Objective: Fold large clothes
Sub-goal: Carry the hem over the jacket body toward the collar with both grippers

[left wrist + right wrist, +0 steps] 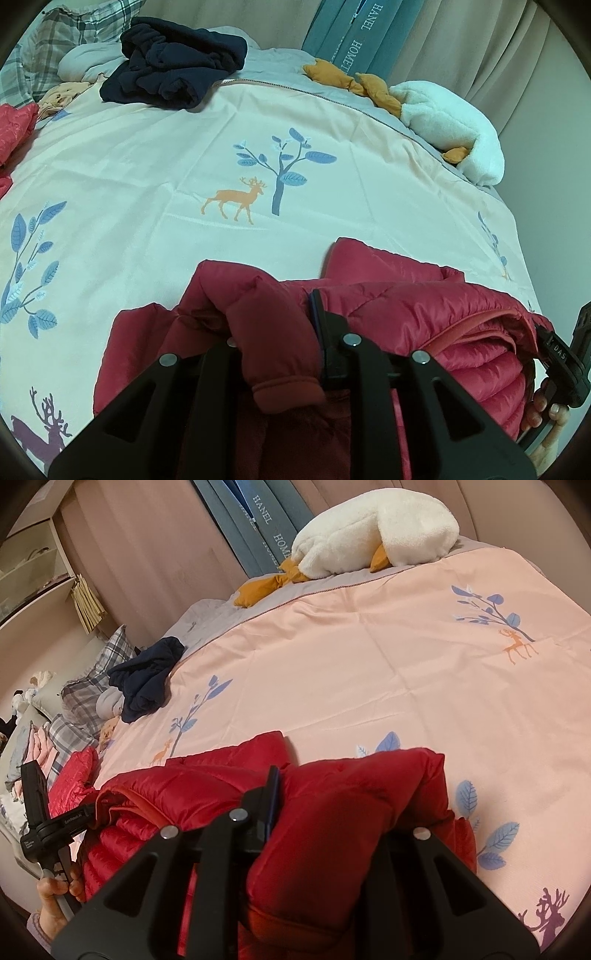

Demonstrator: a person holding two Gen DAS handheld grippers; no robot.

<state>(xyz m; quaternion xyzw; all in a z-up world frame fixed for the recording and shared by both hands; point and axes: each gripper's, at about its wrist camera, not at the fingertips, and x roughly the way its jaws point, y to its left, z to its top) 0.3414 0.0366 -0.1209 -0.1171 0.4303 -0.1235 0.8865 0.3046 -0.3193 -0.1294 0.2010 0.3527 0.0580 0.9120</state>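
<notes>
Mid-fold: left hand-held gripper [280, 332] and right hand-held gripper [325, 805] both clenched on the red puffer jacket [406, 306], bunched over the bed [147, 166]. Next up, probably: lay flat, then release.

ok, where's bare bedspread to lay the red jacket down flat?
The bedspread is bare across its middle, from the red puffer jacket in both grippers up to the navy garment and white plush. It is crowded at the far edge and at the pillows.
</notes>
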